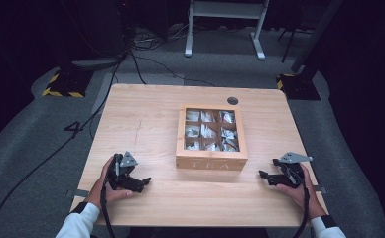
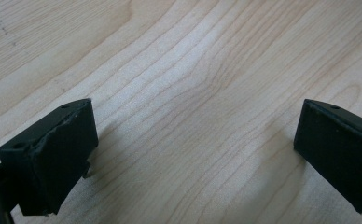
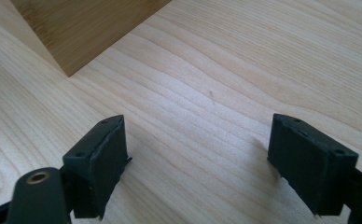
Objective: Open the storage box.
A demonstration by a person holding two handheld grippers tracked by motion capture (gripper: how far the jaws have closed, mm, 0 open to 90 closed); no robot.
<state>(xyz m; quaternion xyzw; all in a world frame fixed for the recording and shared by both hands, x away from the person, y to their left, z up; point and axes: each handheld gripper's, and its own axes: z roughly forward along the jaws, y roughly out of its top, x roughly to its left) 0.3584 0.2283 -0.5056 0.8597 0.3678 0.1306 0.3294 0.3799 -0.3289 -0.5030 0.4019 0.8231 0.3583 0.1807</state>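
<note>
table [image 1: 146, 124] is pale wood, smooth matt with visible grain. the tea box [image 1: 211, 161] in the middle of it is darker warm wood with a glassy lid. gripper pads [image 3: 100, 158] look matt black, rubbery, rough-edged.

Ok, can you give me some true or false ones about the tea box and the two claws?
1. The tea box sits on the table between the two claws. True.
2. The left claw is squeezing a tea bag. False: its jaws stand wide apart over bare wood.
3. The box has a grid of nine compartments. True.
4. The right claw is inside the box. False: it is beside the box, over the table, open.
5. The box says COFFEE. False: it reads TEA.
</note>
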